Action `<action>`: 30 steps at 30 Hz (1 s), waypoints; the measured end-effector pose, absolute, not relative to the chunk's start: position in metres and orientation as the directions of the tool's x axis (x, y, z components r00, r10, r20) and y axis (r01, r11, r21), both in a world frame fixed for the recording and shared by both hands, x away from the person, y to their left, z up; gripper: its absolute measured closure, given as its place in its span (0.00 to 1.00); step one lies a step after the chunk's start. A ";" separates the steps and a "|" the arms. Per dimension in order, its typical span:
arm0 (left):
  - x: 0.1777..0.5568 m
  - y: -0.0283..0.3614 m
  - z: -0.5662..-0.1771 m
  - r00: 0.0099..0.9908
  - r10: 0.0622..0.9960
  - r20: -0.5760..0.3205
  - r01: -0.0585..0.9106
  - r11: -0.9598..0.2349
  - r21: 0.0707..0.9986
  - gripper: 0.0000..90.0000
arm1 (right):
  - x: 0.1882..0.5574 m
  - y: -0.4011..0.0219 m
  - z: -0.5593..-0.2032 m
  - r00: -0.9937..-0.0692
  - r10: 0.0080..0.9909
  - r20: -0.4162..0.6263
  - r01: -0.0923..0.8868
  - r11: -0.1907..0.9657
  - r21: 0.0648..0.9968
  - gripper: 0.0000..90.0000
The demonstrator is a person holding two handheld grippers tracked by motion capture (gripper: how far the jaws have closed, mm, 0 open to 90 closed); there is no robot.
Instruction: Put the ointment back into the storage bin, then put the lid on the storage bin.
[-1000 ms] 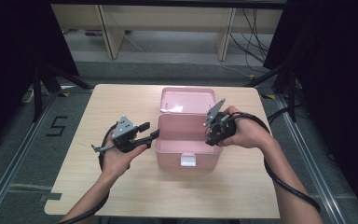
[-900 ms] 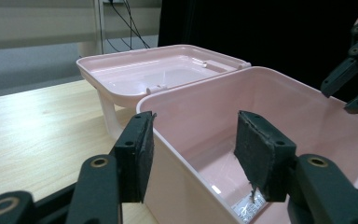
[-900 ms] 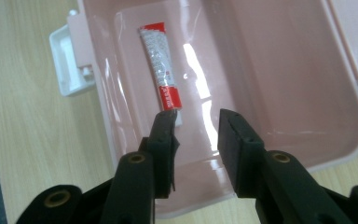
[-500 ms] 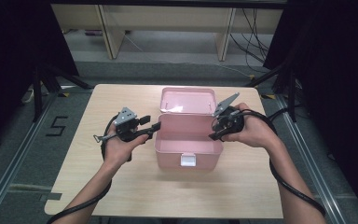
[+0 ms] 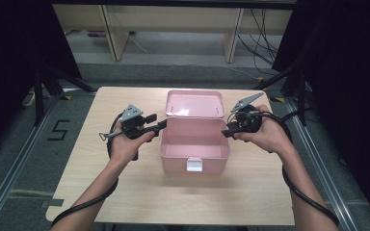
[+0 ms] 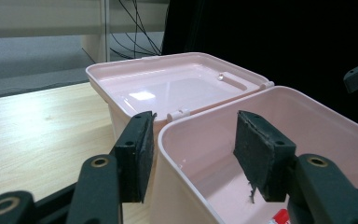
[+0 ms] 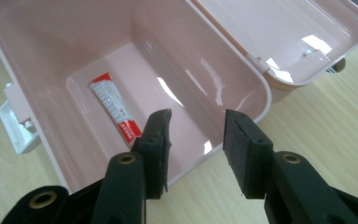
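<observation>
The pink plastic box (image 5: 194,144) stands near the middle of the wooden counter (image 5: 125,192), its hinged lid (image 5: 195,103) thrown fully back and lying open behind the body, its white latch (image 5: 194,165) facing the person. A small red-and-white tube (image 7: 114,106) lies flat on the box floor, as the right gripper view shows. The left hand-held gripper (image 5: 161,125) is held level at the box's left rim. In the left gripper view its jaws stand apart with the left wall rising between them, one pad outside and one over the interior; neither pad appears to press on the plastic, so this is judged a straddle and not a grip. The right hand-held gripper (image 5: 226,131) is held at the right rim, tilted down toward the interior. Its jaws have just been opening and now stand wide; the right gripper view shows the near edge of the box below and between them, with no pad touching it. The two tools flank the box from opposite sides, a placement judged to suit steadying the body on the left while the right is freed. With the lid already back, the opening appears done; either reaching for the tube or withdrawing would fit this posture.
</observation>
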State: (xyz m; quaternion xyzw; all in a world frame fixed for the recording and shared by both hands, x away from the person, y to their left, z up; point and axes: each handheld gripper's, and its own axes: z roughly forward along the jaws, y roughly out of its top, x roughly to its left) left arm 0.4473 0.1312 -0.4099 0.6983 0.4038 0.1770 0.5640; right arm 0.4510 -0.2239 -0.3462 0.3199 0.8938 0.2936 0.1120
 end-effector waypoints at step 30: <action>0.452 0.127 -0.406 0.597 0.774 -0.210 0.393 -0.053 0.918 0.60 | 0.462 -0.261 -0.353 -0.519 0.846 0.126 0.686 0.323 0.652 0.83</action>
